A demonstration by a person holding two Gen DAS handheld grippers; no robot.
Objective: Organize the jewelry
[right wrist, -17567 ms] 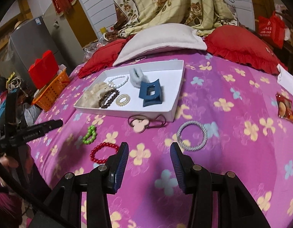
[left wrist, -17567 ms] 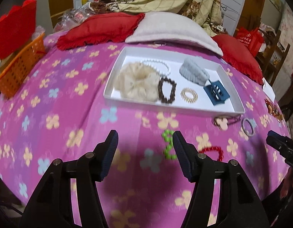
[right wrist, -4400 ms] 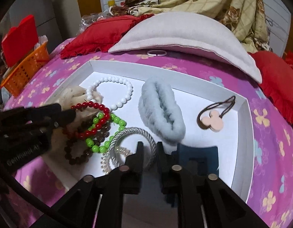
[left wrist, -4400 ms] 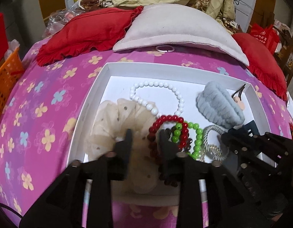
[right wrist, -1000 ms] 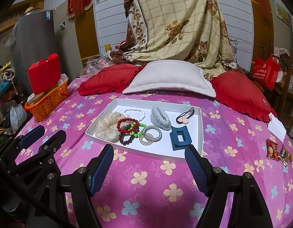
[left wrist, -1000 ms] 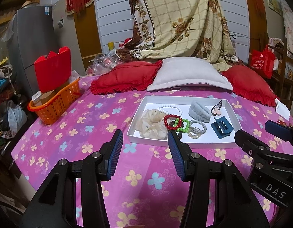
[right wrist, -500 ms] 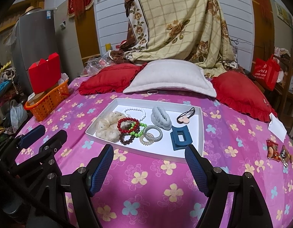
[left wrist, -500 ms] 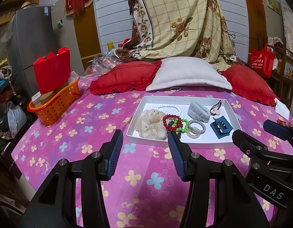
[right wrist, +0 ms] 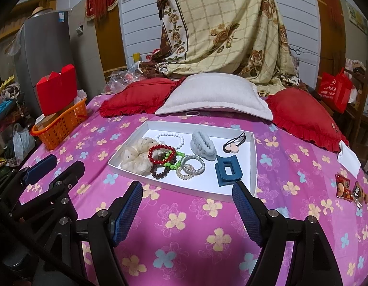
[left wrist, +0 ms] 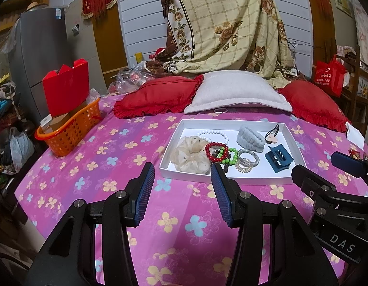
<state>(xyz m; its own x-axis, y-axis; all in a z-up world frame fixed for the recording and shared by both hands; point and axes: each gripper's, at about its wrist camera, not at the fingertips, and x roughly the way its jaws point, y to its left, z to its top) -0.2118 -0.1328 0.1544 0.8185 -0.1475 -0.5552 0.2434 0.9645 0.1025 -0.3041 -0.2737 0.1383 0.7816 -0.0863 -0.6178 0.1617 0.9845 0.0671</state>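
Note:
A white tray [left wrist: 300, 153] [right wrist: 253, 157] lies on the pink flowered bed cover. In it are a cream scrunchie [left wrist: 189, 156] [right wrist: 136, 157], a white pearl bracelet [right wrist: 169, 138], a red bead bracelet [left wrist: 216, 151] [right wrist: 161, 155], a green bead bracelet [right wrist: 174, 160], a silver coil ring [right wrist: 193, 164], a grey fluffy clip [left wrist: 250, 138] [right wrist: 204, 147], a blue claw clip [left wrist: 279, 158] [right wrist: 228, 170] and a mouse hair tie [right wrist: 234, 146]. My left gripper [left wrist: 182, 190] and right gripper [right wrist: 187, 211] are open and empty, held back in front of the tray.
An orange basket [left wrist: 69, 128] [right wrist: 58, 124] with a red box stands at the left edge. Red and grey pillows [left wrist: 231, 93] lie behind the tray. Snack packets [right wrist: 348, 187] and a white paper [right wrist: 348, 159] lie at the right. A white ring [right wrist: 192, 113] lies by the grey pillow.
Since 4.4 s ago both grippers have opened, let go of the bracelets in the tray and pulled well back. Over the last second almost nothing has moved.

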